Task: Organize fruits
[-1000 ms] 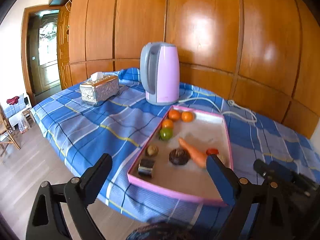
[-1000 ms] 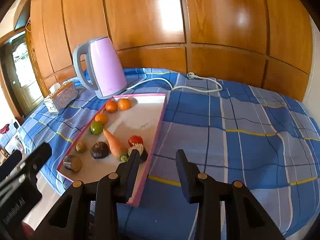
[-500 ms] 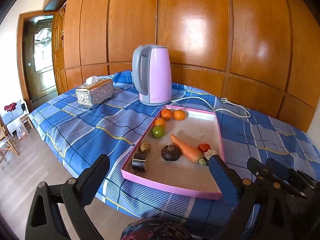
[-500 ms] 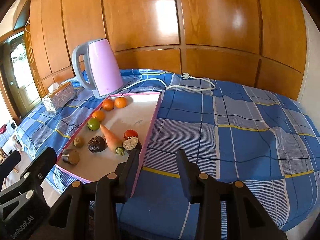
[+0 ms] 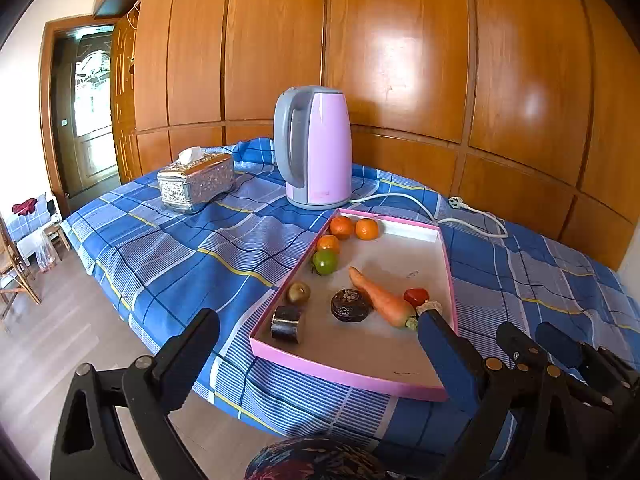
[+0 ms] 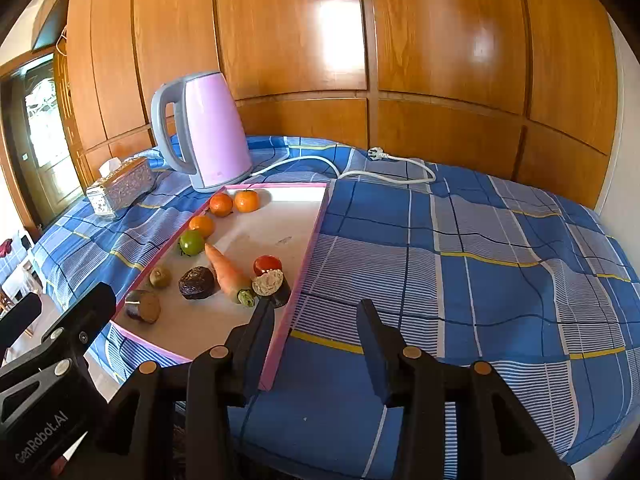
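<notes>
A pink-rimmed tray [image 5: 344, 376] [image 6: 318, 224] lies on the blue checked cloth. In it are three oranges [image 5: 341, 227] [image 6: 221, 204], a green fruit [image 5: 325, 262] [image 6: 191, 242], a carrot [image 5: 380, 300] [image 6: 226, 272], a red tomato [image 5: 416, 295] [image 6: 267, 264], a kiwi [image 5: 299, 292] [image 6: 160, 277], a dark round fruit [image 5: 351, 305] [image 6: 197, 282] and two cut dark pieces [image 5: 286, 323] [image 6: 273, 285]. My left gripper [image 5: 320, 336] is open and empty before the tray's near edge. My right gripper [image 6: 316, 320] is open and empty over the tray's right front corner.
A lilac electric kettle [image 5: 316, 148] [image 6: 204, 132] stands behind the tray, its white cord [image 6: 360, 168] trailing right. A silver tissue box [image 5: 196, 184] [image 6: 120, 190] sits at the left. Wood panelling backs the table. The floor and a doorway are at the left.
Both grippers have pulled back and risen a little from the tray, so more of the table shows. Nothing on the tray moved. Both jaws stay open.
</notes>
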